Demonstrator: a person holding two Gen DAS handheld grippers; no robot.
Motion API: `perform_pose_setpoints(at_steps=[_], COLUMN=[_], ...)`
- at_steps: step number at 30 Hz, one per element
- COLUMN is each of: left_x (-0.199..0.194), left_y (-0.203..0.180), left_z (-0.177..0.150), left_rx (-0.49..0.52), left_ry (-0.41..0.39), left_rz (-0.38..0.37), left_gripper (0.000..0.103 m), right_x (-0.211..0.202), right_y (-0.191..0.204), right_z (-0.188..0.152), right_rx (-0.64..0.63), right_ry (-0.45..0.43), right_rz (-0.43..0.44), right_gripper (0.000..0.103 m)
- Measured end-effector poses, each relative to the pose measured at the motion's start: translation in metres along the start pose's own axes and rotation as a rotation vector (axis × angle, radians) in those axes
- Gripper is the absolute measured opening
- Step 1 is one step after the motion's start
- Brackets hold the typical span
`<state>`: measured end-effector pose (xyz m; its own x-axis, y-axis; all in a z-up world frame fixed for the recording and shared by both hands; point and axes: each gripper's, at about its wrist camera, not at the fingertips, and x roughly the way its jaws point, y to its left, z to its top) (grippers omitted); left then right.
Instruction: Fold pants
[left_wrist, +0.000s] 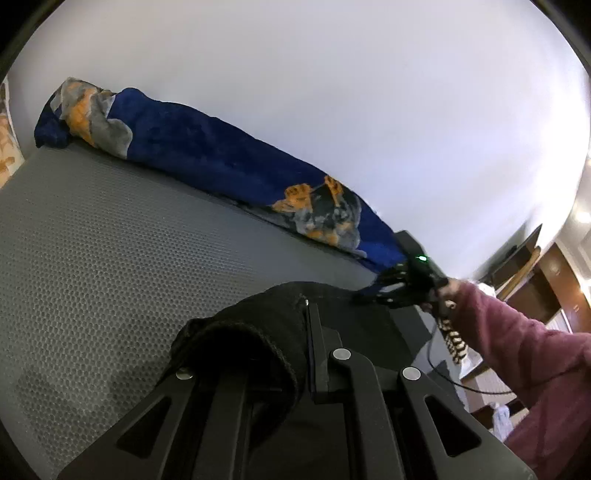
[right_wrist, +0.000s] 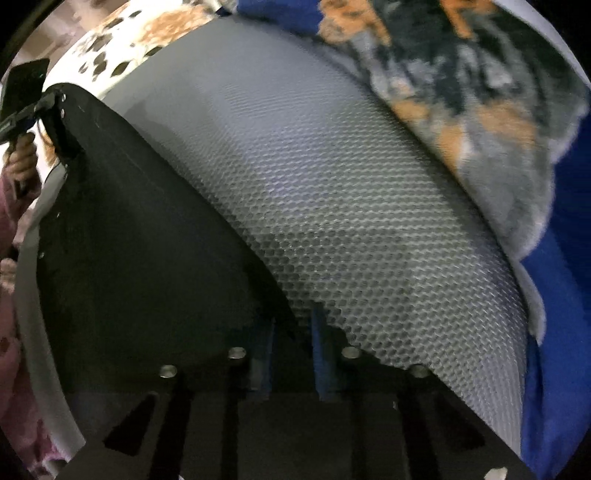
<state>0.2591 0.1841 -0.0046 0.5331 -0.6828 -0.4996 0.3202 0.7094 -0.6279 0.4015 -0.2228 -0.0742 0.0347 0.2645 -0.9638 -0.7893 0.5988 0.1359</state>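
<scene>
The pants (right_wrist: 140, 236) lie on the mat (right_wrist: 332, 221) just ahead-left of the right gripper (right_wrist: 291, 332) — the blanket (right_wrist: 480, 110) bunched beyond to its right, along the mat's far edge.

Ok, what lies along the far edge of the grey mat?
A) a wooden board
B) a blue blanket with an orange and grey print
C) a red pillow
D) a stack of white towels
B: a blue blanket with orange and grey patches runs along the far edge of the mat, against the wall.
</scene>
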Motion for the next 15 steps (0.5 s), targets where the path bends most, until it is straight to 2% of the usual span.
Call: perform_pose_setpoints(at_steps=[5, 10, 13, 15], left_x=[-0.006, -0.033, -0.046, -0.055], left_y=[0.006, 0.004, -0.011, -0.020], left_z=[0.005, 0.001, -0.014, -0.026], left_rx=[0.003, 0.051, 0.078, 0.099], left_ry=[0.004, 0.006, 0.024, 0.040], left_rz=[0.010, -0.023, -0.047, -0.053], left_gripper=[0.007, 0.007, 0.007, 0.007], right_x=[-0.035, -0.086, -0.105, -0.116], right_y=[0.037, 0.083, 0.108, 0.126], right_z=[-0.022, -0.061, -0.086, -0.114], right_rx=[0.052, 0.131, 0.158, 0.172], right_ry=[-0.112, -0.208, -0.226, -0.231], right_rz=[-0.176, -0.274, -0.320, -0.341], right_gripper=[0.009, 0.009, 0.009, 0.009])
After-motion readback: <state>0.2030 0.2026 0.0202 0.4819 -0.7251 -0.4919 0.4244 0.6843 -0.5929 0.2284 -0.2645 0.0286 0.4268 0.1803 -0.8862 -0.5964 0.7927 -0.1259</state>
